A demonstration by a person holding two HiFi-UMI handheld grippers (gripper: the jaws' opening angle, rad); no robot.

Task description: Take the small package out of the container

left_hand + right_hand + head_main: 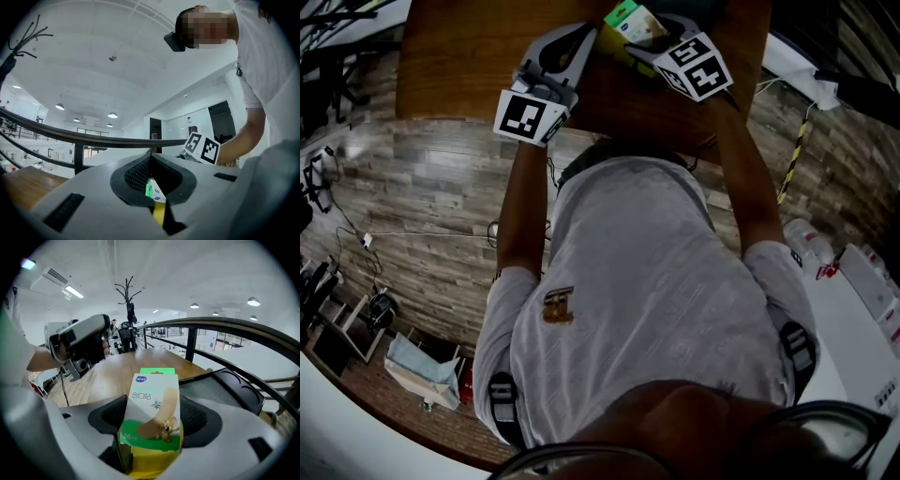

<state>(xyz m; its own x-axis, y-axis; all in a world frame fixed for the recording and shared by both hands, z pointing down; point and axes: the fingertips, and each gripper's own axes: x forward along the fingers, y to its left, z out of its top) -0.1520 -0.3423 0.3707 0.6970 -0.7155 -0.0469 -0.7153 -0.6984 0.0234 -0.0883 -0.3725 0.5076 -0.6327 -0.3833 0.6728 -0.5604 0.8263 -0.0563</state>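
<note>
The jaws of the right gripper (152, 397) are closed against the sides of the small package (154, 413), a white and green box with a cartoon printed on it. The box is held upright between them, and its lower end is seated in a yellow container (150, 462) seen just beneath it.

The jaws of the left gripper (150, 154) are pressed together at their tips. A thin strip of the yellow container (159, 213) is caught in the slit between them, and a corner of the package (151, 190) is seen through the opening just above that strip.

From the head view, the package (633, 19) and the container (607, 42) are seen between the two grippers, which are brought close together over a wooden table (469, 56). A marker cube (530, 117) is carried on the left gripper (586, 33) and another cube (696, 66) on the right gripper (661, 37). Both are held by a person in a light shirt (647, 309), whose forearms are stretched out over the table edge.
</note>
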